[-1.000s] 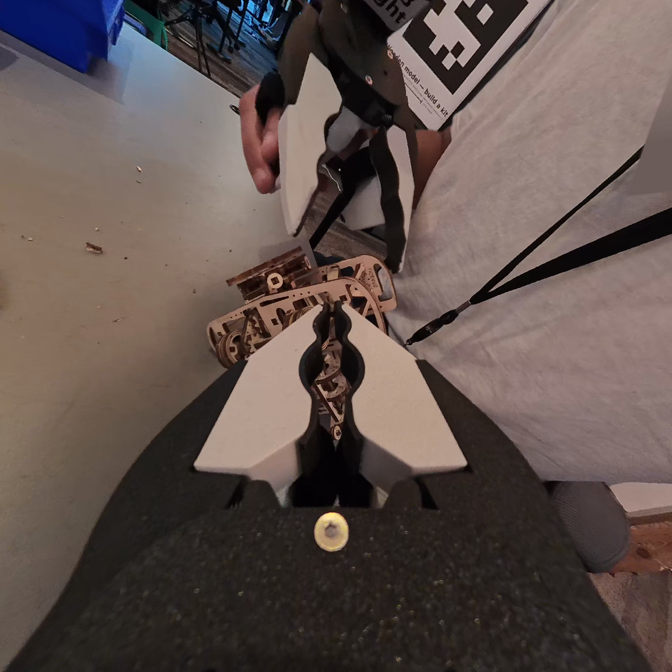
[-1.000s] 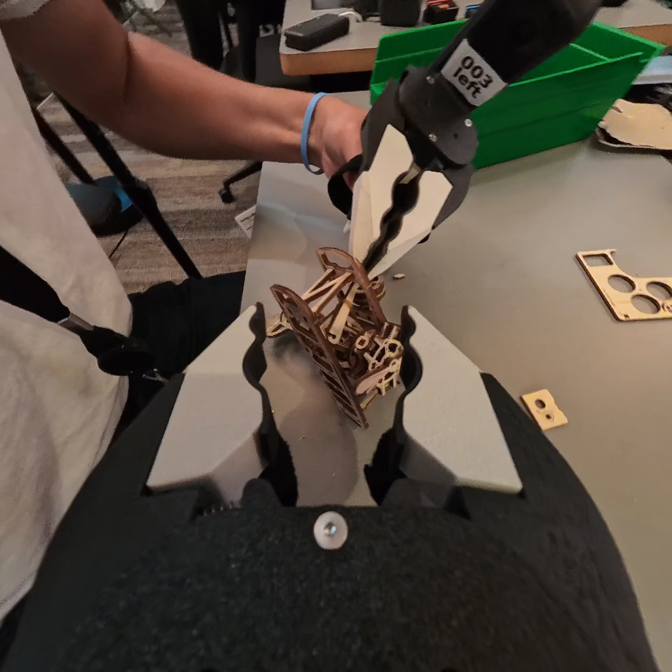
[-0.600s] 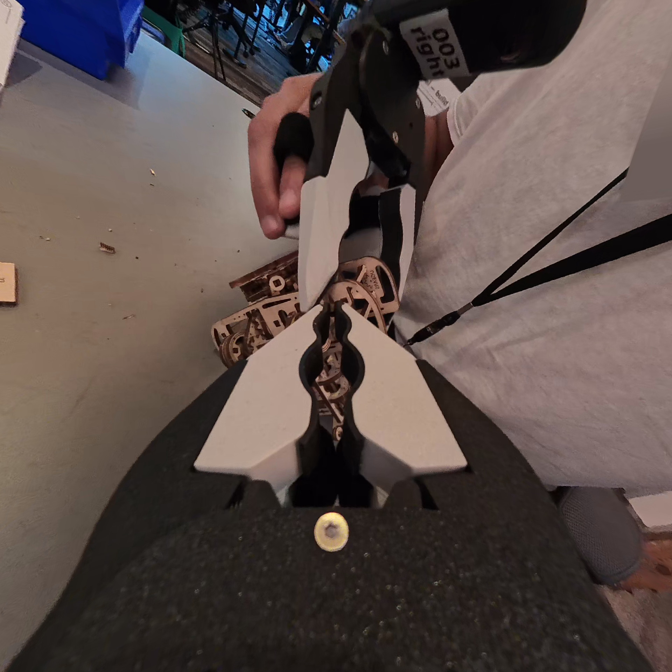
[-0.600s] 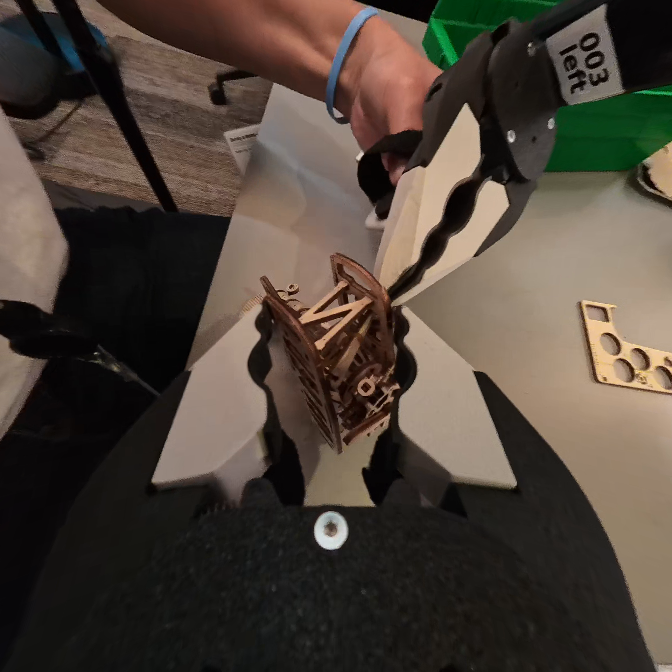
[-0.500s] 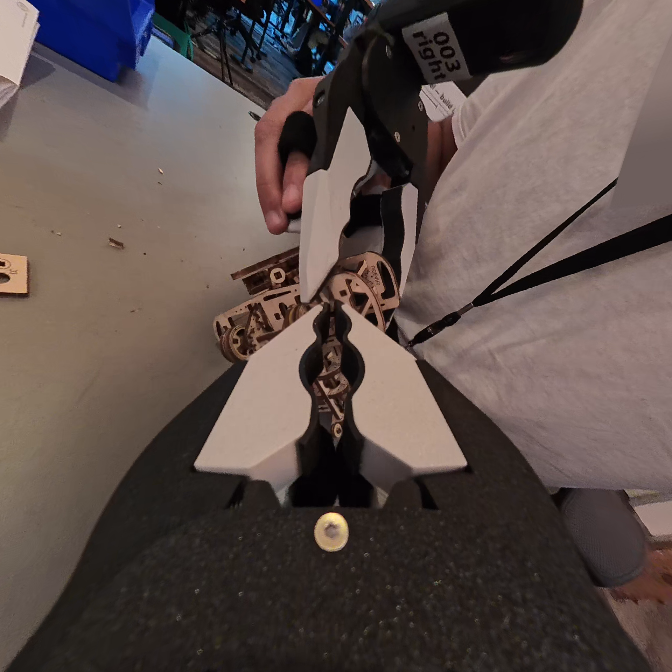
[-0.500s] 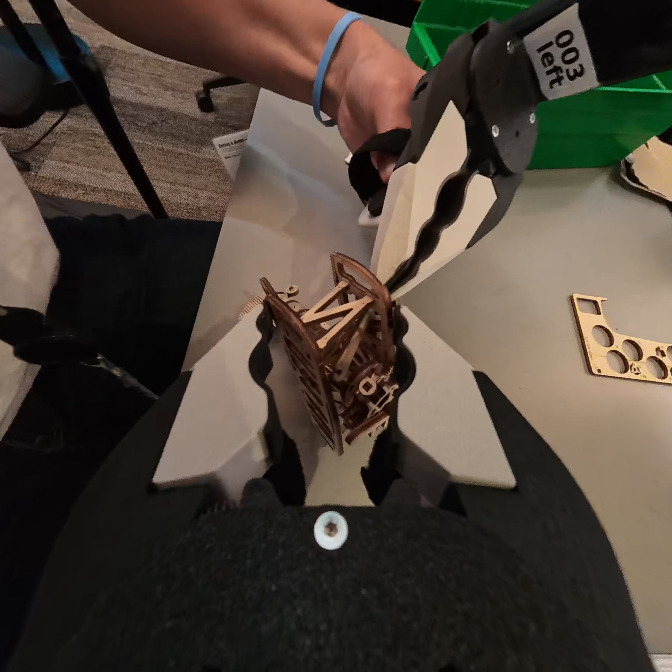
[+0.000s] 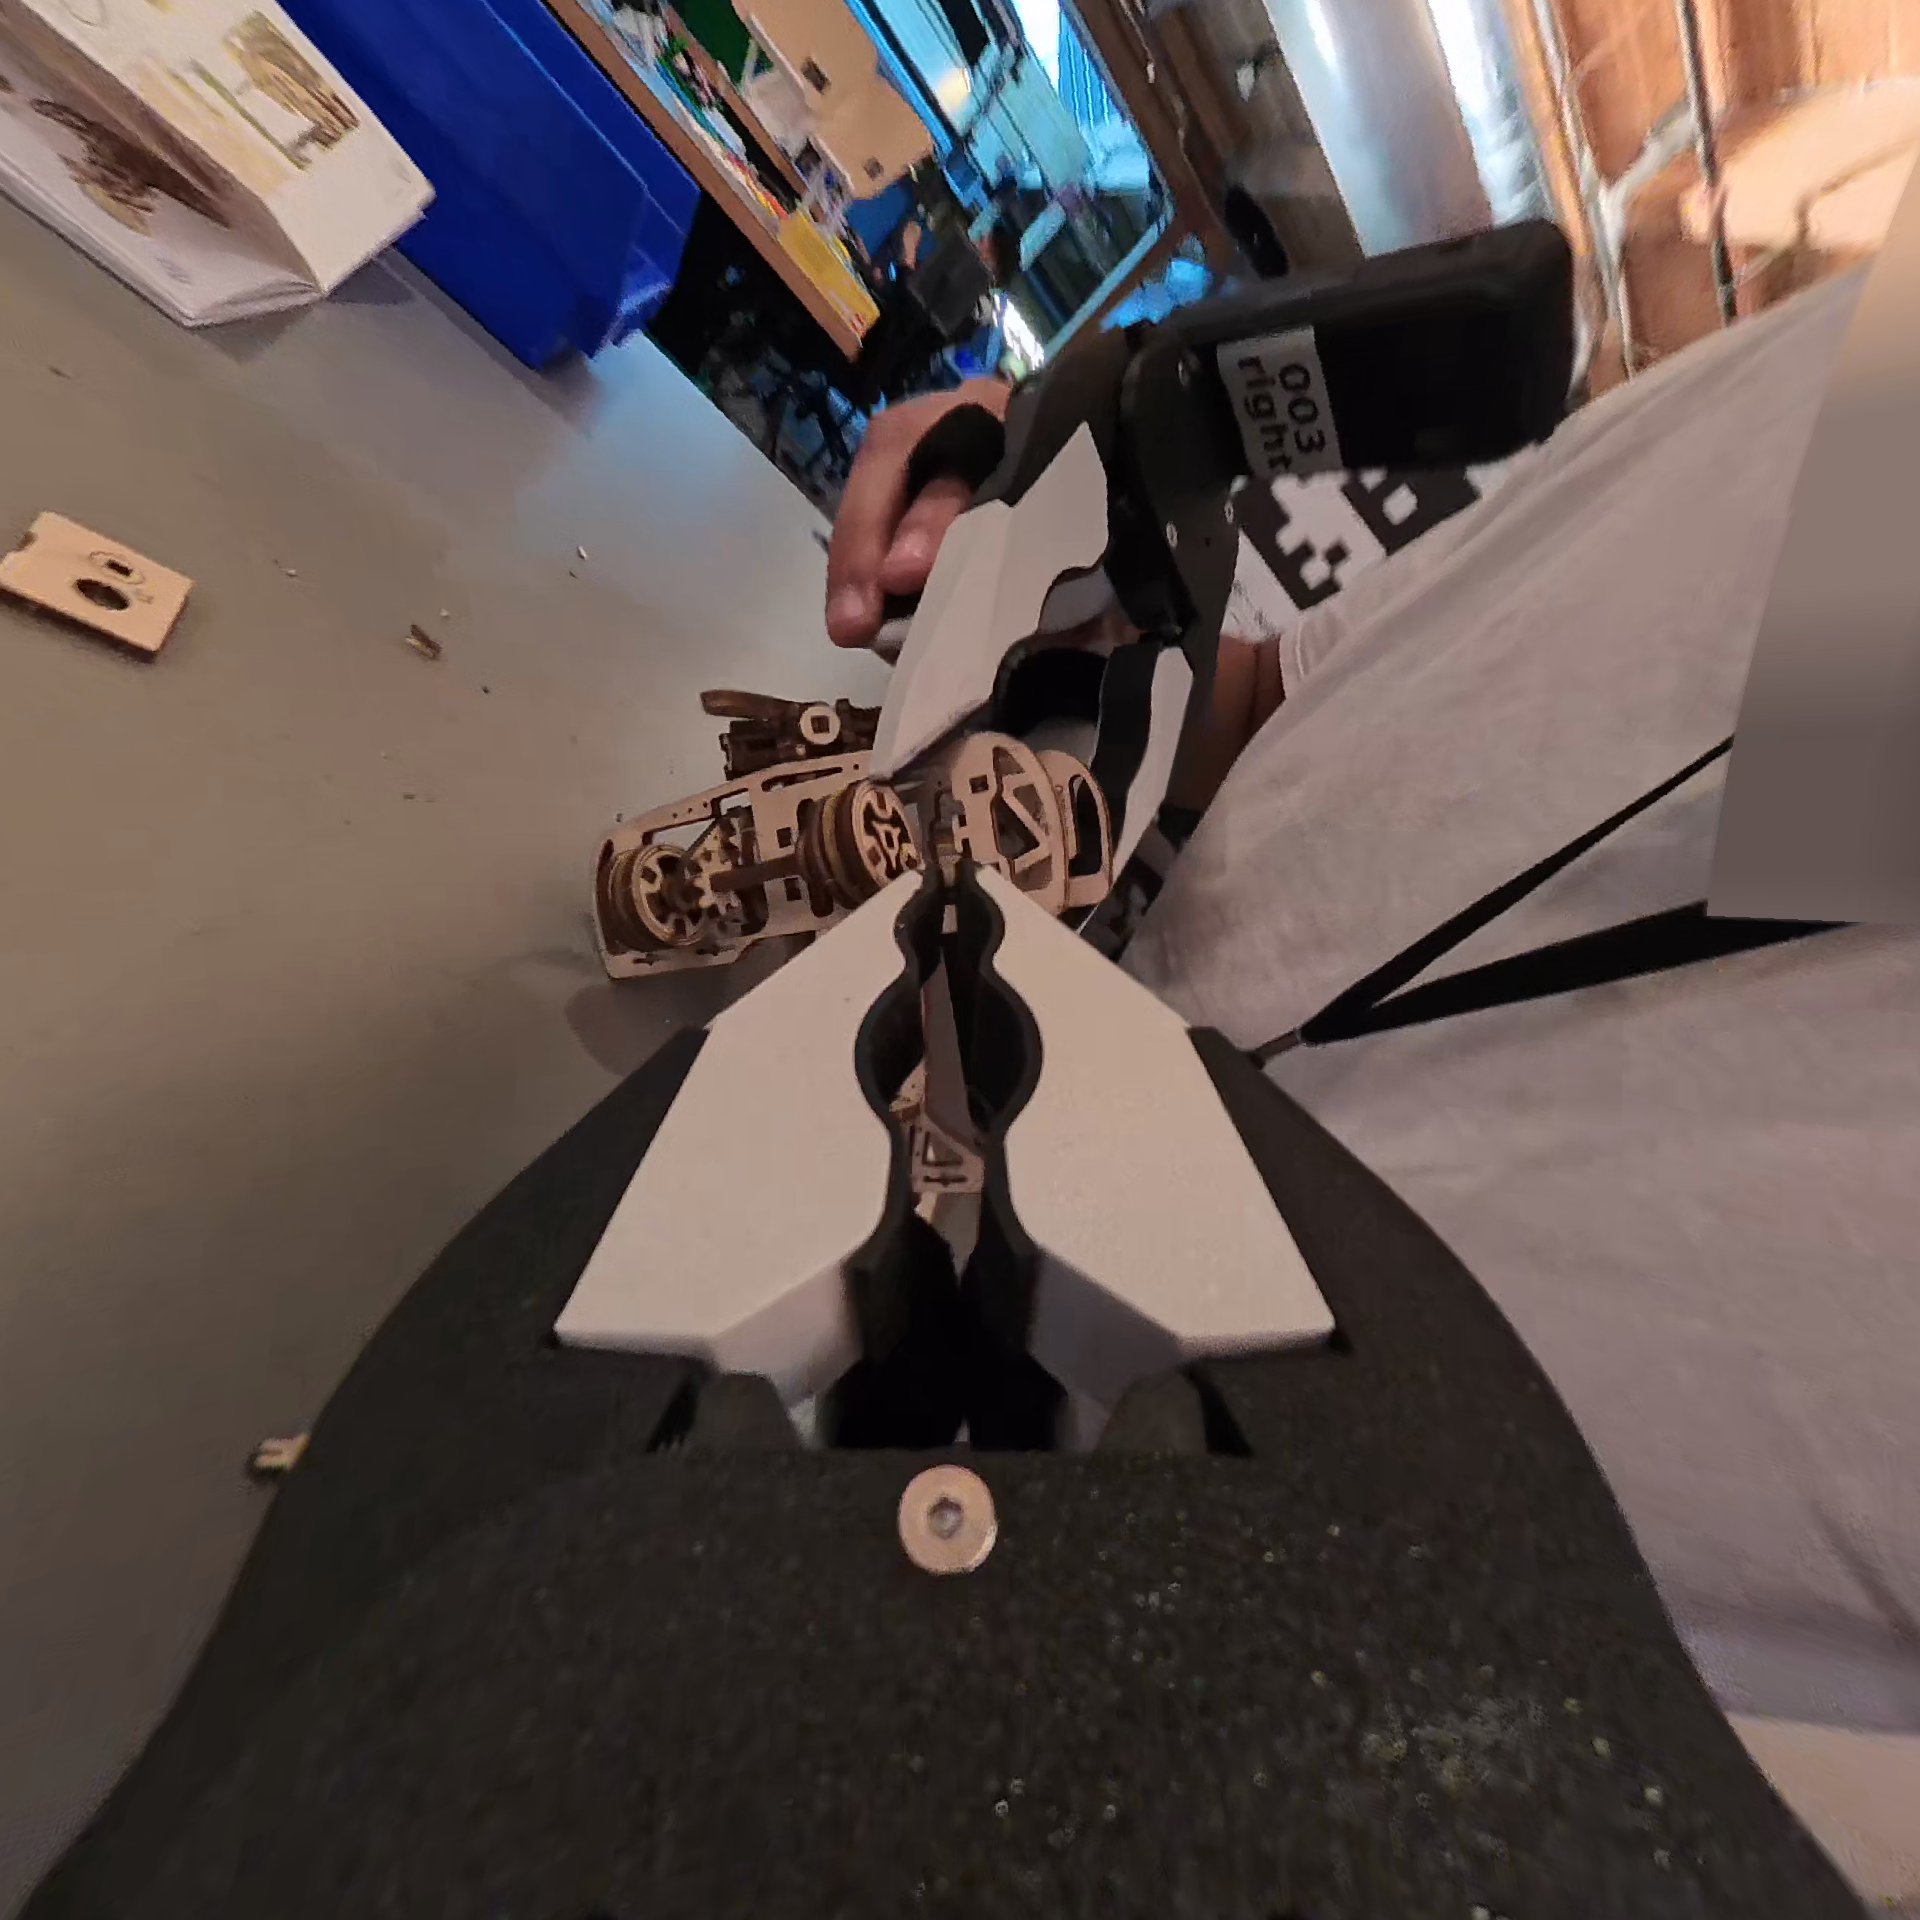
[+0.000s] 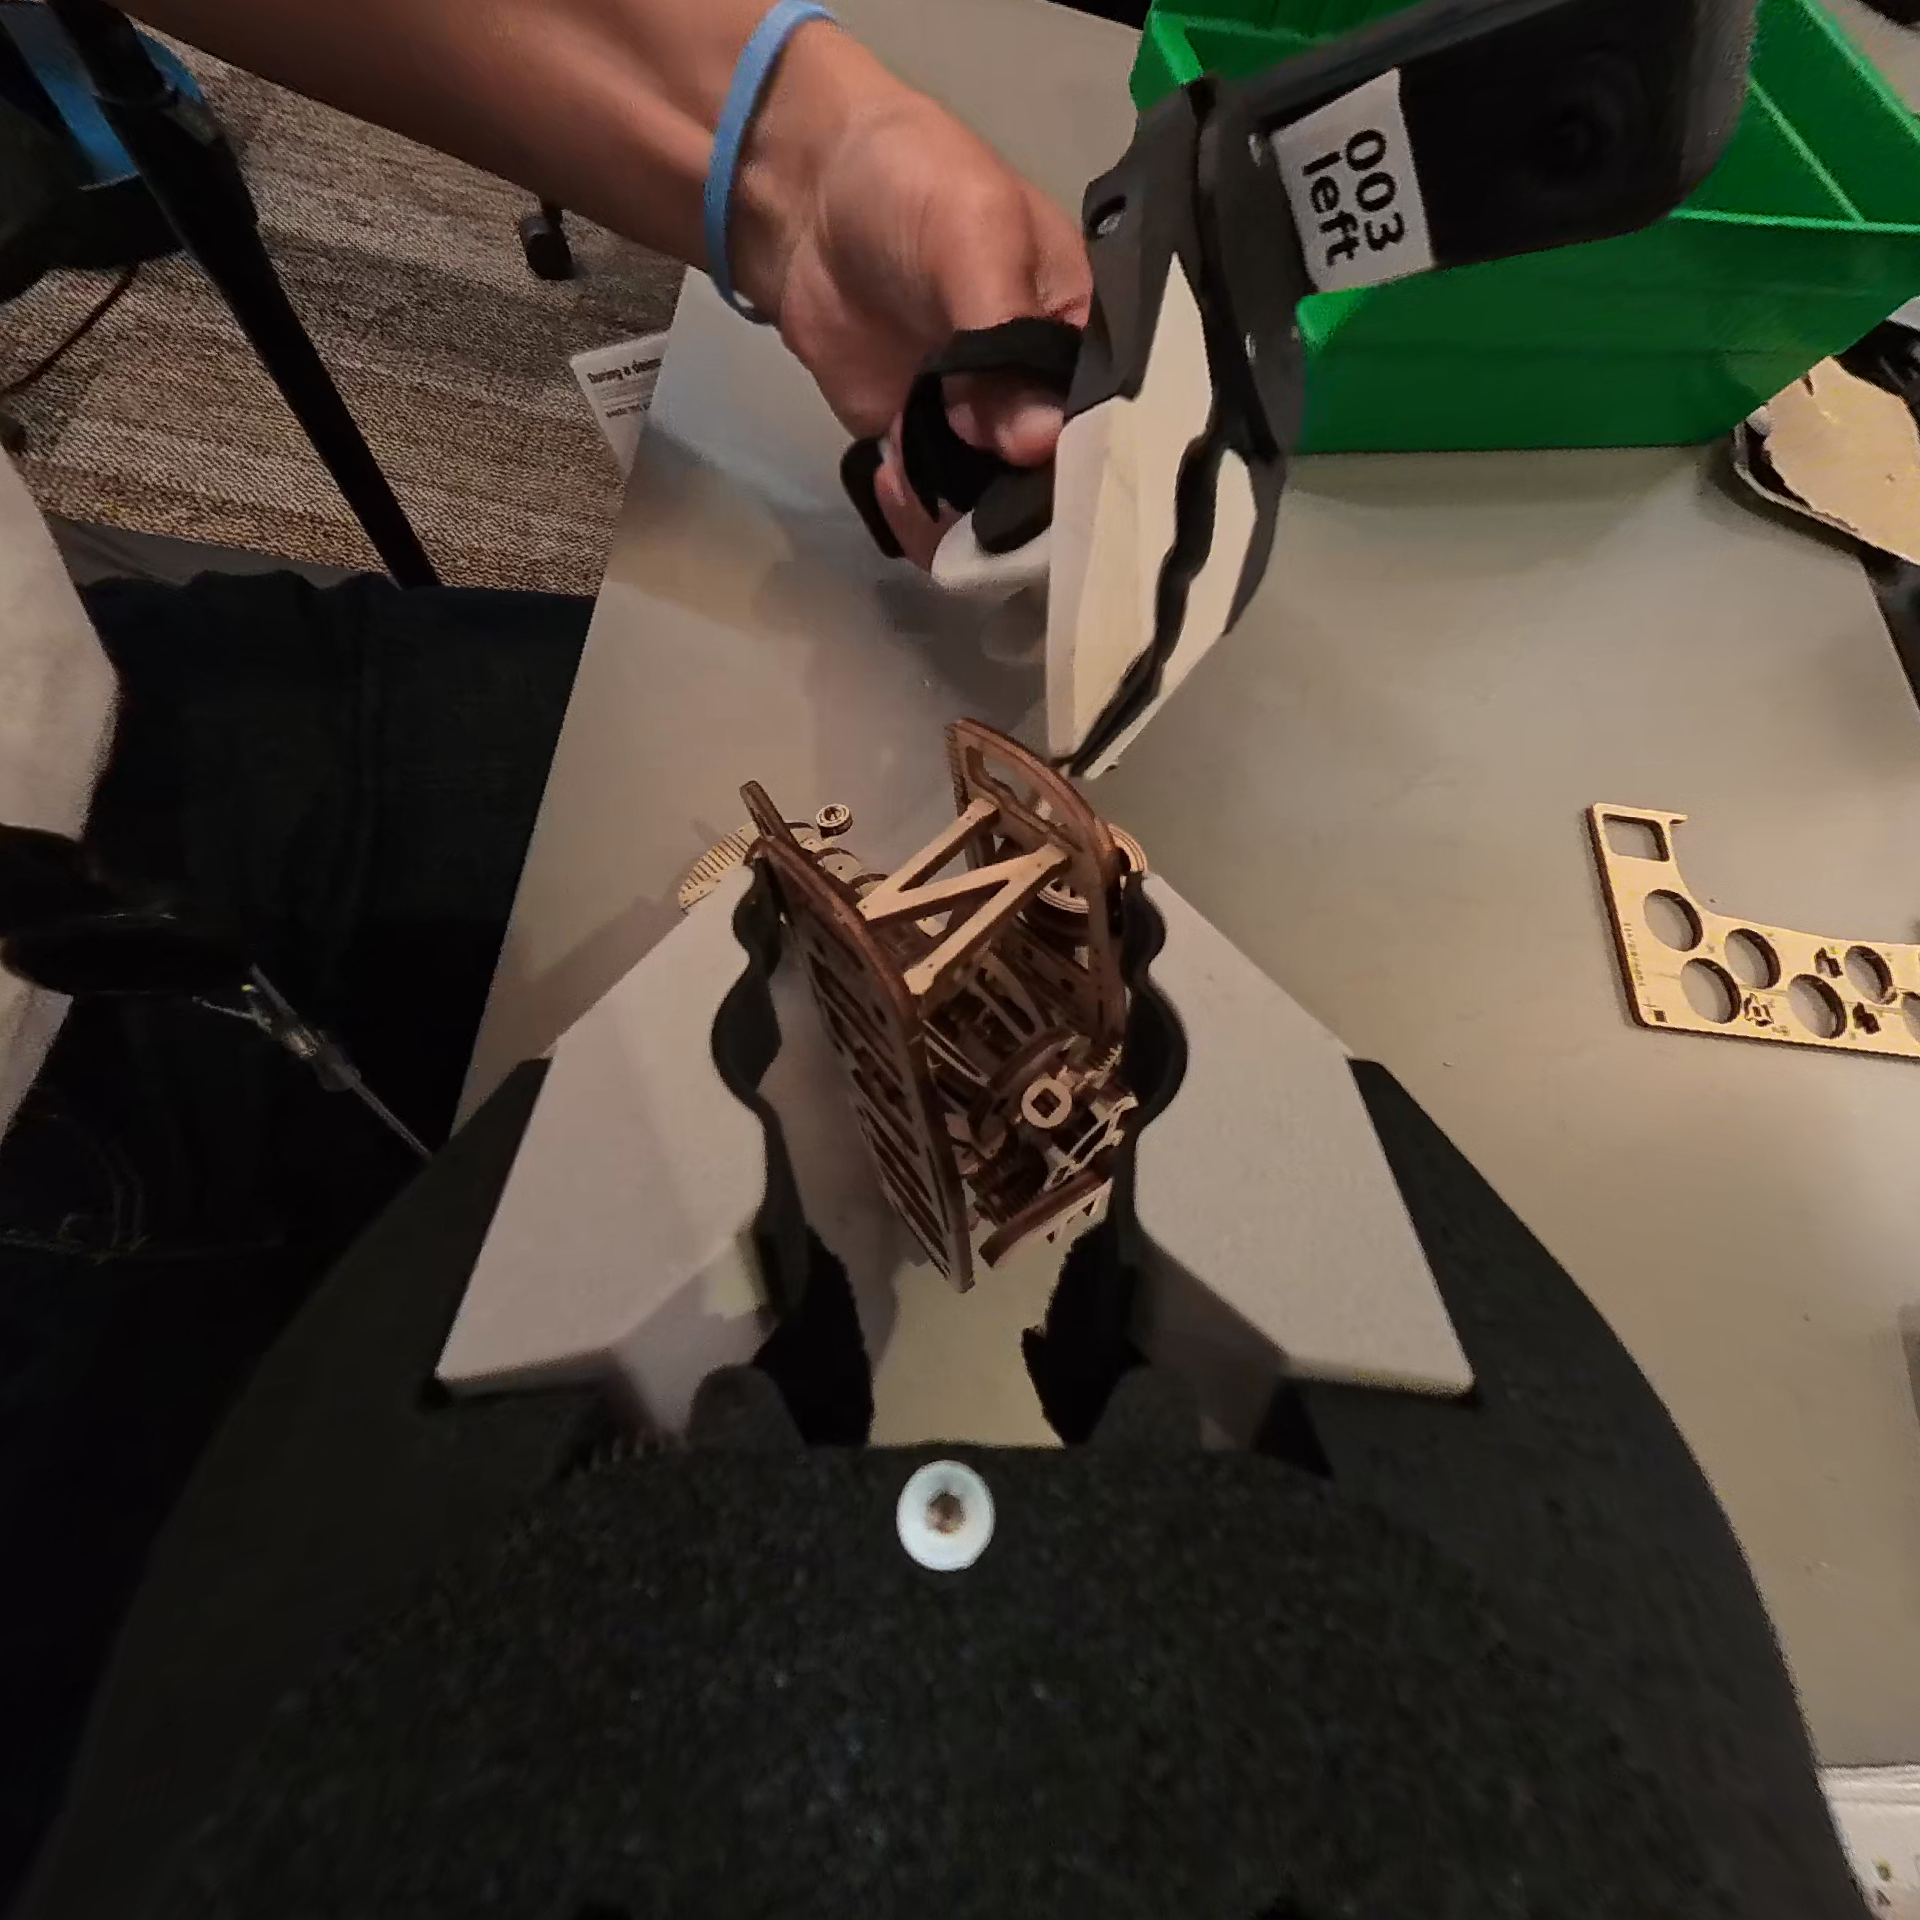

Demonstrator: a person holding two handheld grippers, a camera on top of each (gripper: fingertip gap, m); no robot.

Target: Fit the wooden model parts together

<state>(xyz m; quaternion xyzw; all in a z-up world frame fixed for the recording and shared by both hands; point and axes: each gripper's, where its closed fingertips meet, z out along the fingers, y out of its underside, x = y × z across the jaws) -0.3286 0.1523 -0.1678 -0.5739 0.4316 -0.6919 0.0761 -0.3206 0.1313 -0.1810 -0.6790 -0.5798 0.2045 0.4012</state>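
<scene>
The wooden model (image 8: 977,997), a laser-cut frame with gears and wheels, stands on the grey table (image 8: 1403,675) near its front edge. My right gripper (image 8: 945,883) is closed around it, with both fingertips against its side plates. My left gripper (image 7: 940,878) is shut on a thin flat wooden part (image 7: 940,1153), edge-on between the fingers. Its tip (image 8: 1081,764) is at the curved top edge of the model. In the left wrist view the model (image 7: 748,862) lies just beyond my fingertips, with the right gripper (image 7: 1003,821) straddling its far end.
A green bin (image 8: 1558,343) stands behind the left gripper. A wooden sheet with round holes (image 8: 1766,966) lies to the right. A blue bin (image 7: 520,177), an open booklet (image 7: 187,156) and a small wooden offcut (image 7: 94,582) are further back. The person's white shirt (image 7: 1507,1195) is close by. My two grippers' fingertips are within a few centimetres of each other. From the right gripper's tips to the small wooden offcut (image 7: 94,582) is close to 15 cm.
The right gripper has moved in over the model and its fingers have narrowed onto the side plates. The left gripper, still holding its thin part, has drawn up to the model's top edge.
</scene>
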